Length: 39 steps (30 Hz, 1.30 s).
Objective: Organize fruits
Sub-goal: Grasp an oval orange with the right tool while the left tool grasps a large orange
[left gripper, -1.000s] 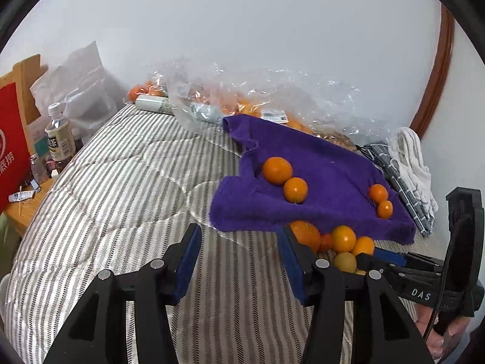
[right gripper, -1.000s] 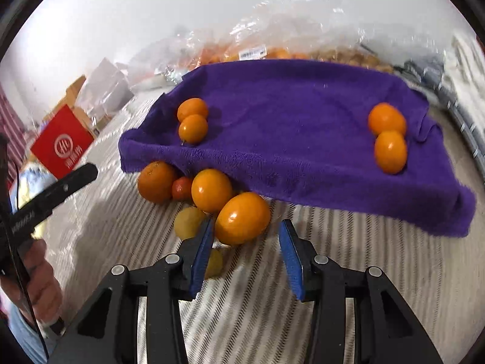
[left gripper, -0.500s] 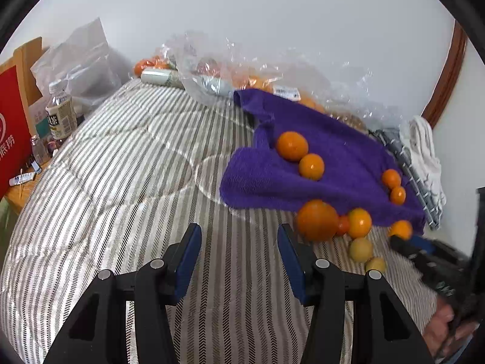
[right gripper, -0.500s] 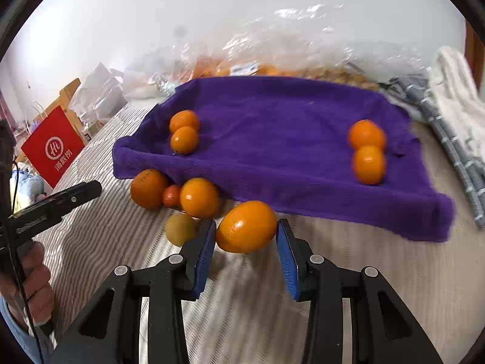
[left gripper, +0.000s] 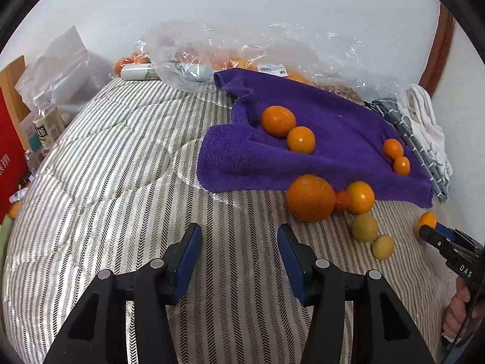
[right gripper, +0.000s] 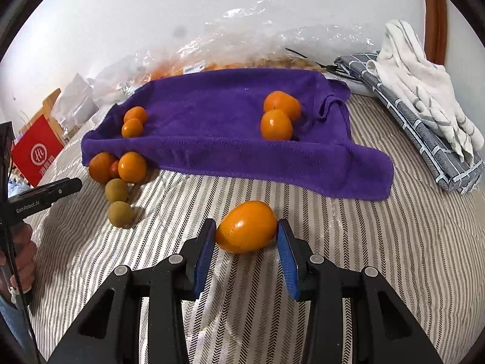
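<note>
A purple towel (right gripper: 212, 121) lies on the striped bed, with a pair of oranges (right gripper: 133, 123) at its left end and another pair (right gripper: 277, 118) at its right. My right gripper (right gripper: 247, 230) is shut on an oval orange (right gripper: 246, 227) just above the quilt, in front of the towel's right half. A heap of oranges (right gripper: 121, 168) and two yellow-green fruits (right gripper: 116, 190) sit at the towel's front left. In the left wrist view my left gripper (left gripper: 239, 236) stands open and empty over the quilt, left of a big orange (left gripper: 310, 198).
Clear plastic bags (left gripper: 272, 51) holding more fruit lie along the wall behind the towel. Folded grey and white cloths (right gripper: 424, 97) lie at the right. A red box (right gripper: 36, 151) and a bottle (left gripper: 47, 127) stand off the bed's left side.
My right gripper has shut on the oval orange and carried it to the right, away from the heap. The left gripper has sunk slightly and stays open.
</note>
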### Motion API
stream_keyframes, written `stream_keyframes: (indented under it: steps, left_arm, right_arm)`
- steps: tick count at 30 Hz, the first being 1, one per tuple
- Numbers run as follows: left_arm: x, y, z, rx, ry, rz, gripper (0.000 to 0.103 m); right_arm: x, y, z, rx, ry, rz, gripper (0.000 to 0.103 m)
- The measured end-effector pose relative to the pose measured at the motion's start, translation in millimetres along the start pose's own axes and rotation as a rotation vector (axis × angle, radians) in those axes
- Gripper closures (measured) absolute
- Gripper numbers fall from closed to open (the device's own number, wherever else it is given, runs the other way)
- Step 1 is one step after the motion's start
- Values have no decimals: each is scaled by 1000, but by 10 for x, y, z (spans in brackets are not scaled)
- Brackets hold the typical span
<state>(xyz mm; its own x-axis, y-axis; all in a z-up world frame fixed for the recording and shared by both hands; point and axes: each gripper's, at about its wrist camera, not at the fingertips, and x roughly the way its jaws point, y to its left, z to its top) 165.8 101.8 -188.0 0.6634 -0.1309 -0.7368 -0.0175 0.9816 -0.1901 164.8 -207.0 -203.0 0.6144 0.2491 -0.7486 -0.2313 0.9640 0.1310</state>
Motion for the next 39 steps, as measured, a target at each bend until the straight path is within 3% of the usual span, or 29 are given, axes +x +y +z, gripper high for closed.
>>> stream_keyframes:
  steps: [8,14,20,26,29,35,39]
  left_arm:
    - [-14,-21,-2,23,-1,-38,54]
    - [-102,-184,-3,81,-44,-111,54]
    - [-108,-435,193,95,-55,-110,53]
    - [134,-576,278,109,-1,-39,53]
    - [216,-551,278,83,19,-52,53]
    - [240,-513,262,59,-17,-71,53]
    - [226,-510,250,60,-21,-84,62]
  right_arm:
    - [-86,-77,-10,60,-57,32,62]
    - [-97,-157,-14,105,-67,44,62]
    - [-95,-87,-15,65,-61,51,62]
    - [-126,-103,-37,65,-69,52,62]
    - [-123,-100,-39,60,-67,57,62]
    - [-103,-75,-34,48,-57,64,62]
    - [-87,-44,-32,31,-50,81,62]
